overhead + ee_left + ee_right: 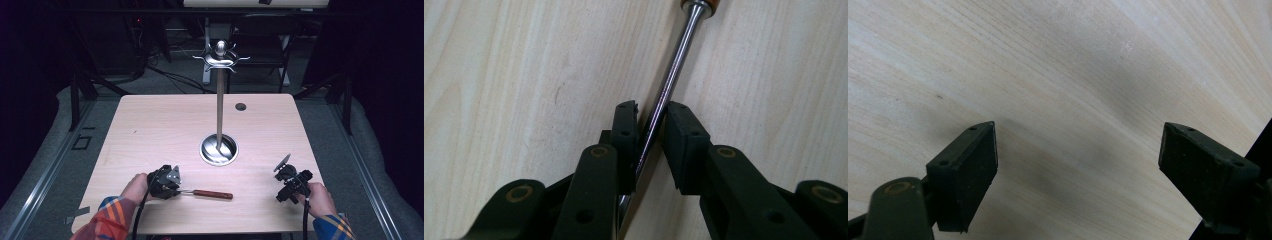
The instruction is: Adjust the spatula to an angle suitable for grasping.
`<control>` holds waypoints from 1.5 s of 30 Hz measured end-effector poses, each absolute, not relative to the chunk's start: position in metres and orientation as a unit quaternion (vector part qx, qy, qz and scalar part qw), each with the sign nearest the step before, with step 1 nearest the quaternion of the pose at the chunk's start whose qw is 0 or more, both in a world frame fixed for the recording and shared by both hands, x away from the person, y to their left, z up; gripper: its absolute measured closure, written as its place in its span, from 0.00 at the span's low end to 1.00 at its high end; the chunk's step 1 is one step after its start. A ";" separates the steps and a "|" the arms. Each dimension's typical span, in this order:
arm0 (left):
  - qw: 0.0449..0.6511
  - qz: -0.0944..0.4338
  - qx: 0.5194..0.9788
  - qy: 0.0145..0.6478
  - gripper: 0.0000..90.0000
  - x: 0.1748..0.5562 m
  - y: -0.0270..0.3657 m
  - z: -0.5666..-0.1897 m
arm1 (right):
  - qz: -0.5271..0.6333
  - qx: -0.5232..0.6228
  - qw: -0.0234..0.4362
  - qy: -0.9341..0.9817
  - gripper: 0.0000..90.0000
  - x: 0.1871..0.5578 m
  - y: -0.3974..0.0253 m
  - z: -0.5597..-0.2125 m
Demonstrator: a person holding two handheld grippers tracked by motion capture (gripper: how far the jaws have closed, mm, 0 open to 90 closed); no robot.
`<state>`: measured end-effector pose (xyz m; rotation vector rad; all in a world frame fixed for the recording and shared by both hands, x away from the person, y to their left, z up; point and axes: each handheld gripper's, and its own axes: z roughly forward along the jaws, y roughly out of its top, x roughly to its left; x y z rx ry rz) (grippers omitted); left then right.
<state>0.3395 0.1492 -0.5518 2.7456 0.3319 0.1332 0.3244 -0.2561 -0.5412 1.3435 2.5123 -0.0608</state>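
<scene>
The left tool (649, 137), black with two jaws, is closed to a narrow gap around the polished steel shaft of a utensil with a reddish-brown wooden handle (669, 80); the shaft runs up between the two pads (625, 135), touching the left pad, while whether it touches the right pad cannot be told. In the high view this tool (179, 189) sits near the worktop's front edge, left of centre, its jaws pointing toward the right edge. The person's left hand (136, 188) grips it from behind, with a plaid sleeve coming in over the front left corner. The utensil (212, 194) lies flat on the pale wood-grain worktop (150, 125), parallel to the front edge, its wooden handle stretching away from the jaws toward the right.

The right tool (1078, 165) has its jaws spread wide, with only bare worktop between the pads, and holds nothing. In the high view it (286, 172) hovers near the front right corner, tilted with its jaws aimed toward the far left, held by the right hand (317, 199) in a blue-cuffed sleeve. It is well apart from the utensil's handle end.

Beyond both tools, around the worktop's centre, stands a round shiny steel base dish (219, 149), from which a tall metal pole (219, 105) rises to a crown of curved hooks (220, 56). The dish looks empty apart from the pole. A small dark round grommet (240, 106) sits near the far edge.
</scene>
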 end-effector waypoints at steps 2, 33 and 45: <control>0.186 0.046 0.974 0.121 0.85 0.340 0.149 -0.552 | -0.021 0.467 0.145 0.872 0.17 0.324 -0.256 -0.541; 0.200 0.024 0.959 0.199 0.80 0.344 0.143 -0.542 | -0.012 0.476 0.151 0.866 0.17 0.323 -0.255 -0.544; 0.192 0.015 0.957 0.218 0.81 0.348 0.119 -0.544 | -0.020 0.470 0.142 0.871 0.17 0.325 -0.256 -0.542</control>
